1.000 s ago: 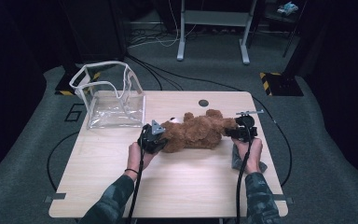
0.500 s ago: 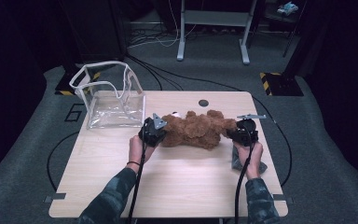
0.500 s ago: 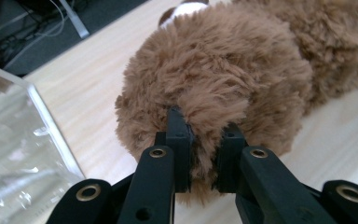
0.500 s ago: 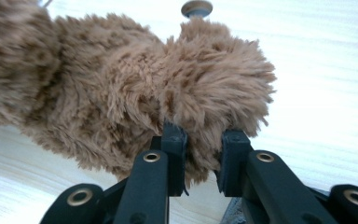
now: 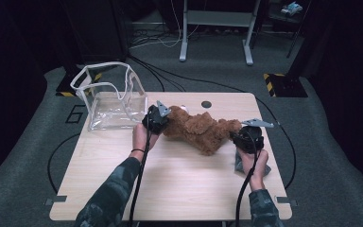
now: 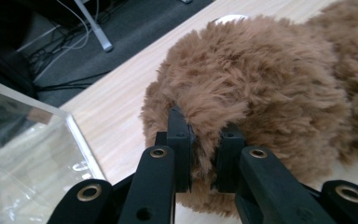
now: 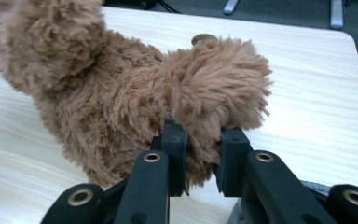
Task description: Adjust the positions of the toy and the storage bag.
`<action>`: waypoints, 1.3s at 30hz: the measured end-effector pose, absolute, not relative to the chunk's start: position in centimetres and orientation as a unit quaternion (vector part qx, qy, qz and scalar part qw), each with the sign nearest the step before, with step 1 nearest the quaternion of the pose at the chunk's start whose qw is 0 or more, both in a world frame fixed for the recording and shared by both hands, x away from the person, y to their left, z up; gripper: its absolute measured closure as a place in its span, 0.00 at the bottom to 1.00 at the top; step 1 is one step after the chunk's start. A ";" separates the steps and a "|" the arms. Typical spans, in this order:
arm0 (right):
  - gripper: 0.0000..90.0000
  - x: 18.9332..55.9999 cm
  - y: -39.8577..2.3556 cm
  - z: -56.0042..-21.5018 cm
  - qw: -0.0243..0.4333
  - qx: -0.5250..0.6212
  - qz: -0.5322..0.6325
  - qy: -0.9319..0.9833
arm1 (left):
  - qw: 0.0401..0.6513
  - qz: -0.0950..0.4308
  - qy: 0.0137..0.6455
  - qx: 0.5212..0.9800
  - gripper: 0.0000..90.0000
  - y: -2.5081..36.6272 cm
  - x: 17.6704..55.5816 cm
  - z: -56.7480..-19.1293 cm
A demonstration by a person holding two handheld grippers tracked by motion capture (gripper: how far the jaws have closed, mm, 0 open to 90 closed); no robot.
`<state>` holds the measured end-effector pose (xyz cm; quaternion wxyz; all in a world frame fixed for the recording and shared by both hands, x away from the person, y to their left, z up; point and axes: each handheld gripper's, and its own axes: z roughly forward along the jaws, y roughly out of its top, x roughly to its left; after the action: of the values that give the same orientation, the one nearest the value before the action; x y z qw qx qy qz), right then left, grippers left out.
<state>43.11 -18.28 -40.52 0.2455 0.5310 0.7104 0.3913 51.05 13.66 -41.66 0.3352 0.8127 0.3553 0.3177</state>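
Note:
A brown plush teddy bear (image 5: 201, 130) hangs stretched between my two grippers over the wooden table (image 5: 170, 175). My left gripper (image 5: 163, 122) is shut on the bear's furry left end (image 6: 242, 88); fur bulges between its jaws (image 6: 204, 151). At the bear's right end, my right gripper (image 5: 234, 136) is shut on a fluffy limb (image 7: 214, 84), its jaws pinching the fur (image 7: 200, 156). Both grippers' jaws have just been closing on the fur. The bear's middle sags toward the tabletop.
A clear plastic bag (image 5: 109, 97) with white trim stands open at the table's back left, close to the left gripper, and its wall (image 6: 32, 154) shows in the left gripper view. A small round dark hole (image 5: 206, 104) marks the table's back edge.
Both hands have moved away from me and up with the bear, carrying it left toward the clear bag. The bear's ends have lifted off the table.

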 end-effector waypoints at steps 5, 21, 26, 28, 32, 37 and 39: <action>0.85 42.1 -17.7 -40.2 0.248 0.526 0.391 0.713 | 0.325 0.311 0.360 0.817 0.90 13.3 52.3 -41.6; 0.80 41.8 -17.0 -42.6 0.200 0.546 0.378 0.720 | 0.336 0.237 0.408 0.815 0.36 16.0 50.7 -43.1; 0.79 41.9 -17.0 -43.2 0.186 0.549 0.367 0.728 | 0.362 0.219 0.386 0.820 0.28 15.5 48.5 -43.0; 0.80 41.9 -16.9 -43.5 0.179 0.550 0.362 0.731 | 0.368 0.206 0.374 0.826 0.25 14.9 47.8 -43.1; 0.80 41.8 -16.6 -43.9 0.172 0.551 0.357 0.735 | 0.387 0.203 0.347 0.830 0.25 13.1 46.2 -42.8; 0.80 41.8 -16.3 -44.2 0.166 0.546 0.348 0.744 | 0.406 0.205 0.318 0.832 0.25 10.2 45.1 -42.2; 0.80 41.8 -16.3 -44.4 0.165 0.542 0.343 0.750 | 0.408 0.208 0.313 0.832 0.26 9.2 45.1 -42.0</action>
<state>41.82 -16.29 -44.40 0.1647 0.5417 0.7496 0.3427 45.06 9.17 -42.03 0.4078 0.8323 0.3128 0.2076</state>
